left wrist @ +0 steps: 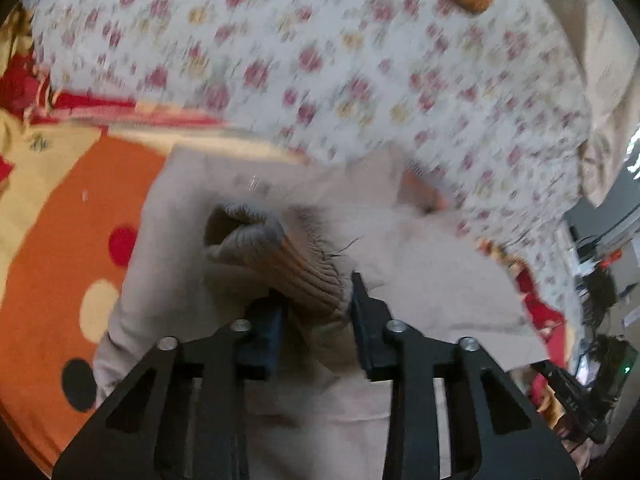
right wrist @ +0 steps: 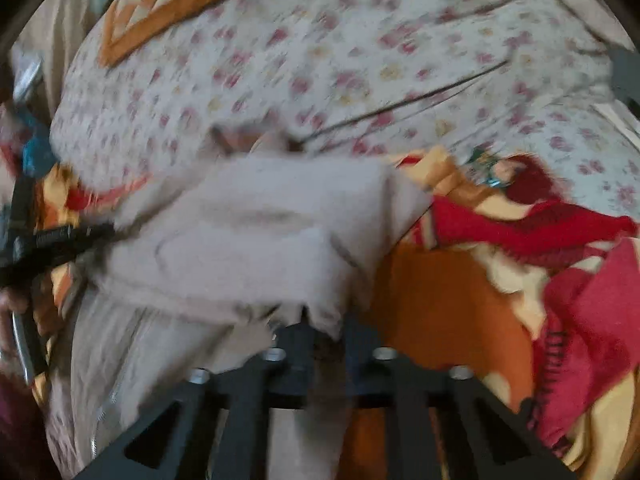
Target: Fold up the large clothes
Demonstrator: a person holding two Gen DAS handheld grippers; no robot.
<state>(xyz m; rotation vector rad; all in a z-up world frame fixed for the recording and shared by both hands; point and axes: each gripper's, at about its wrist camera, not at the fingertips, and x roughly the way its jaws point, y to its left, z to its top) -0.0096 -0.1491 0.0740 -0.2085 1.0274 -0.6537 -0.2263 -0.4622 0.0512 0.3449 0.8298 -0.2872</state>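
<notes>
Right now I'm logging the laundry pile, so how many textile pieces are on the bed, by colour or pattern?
Beige garment with ribbed cuff: 1
White floral cover: 1
Orange, cream and red blanket with dots: 1
Orange checked cushion: 1
Total: 4

The views are blurred, so folds could hide more.
</notes>
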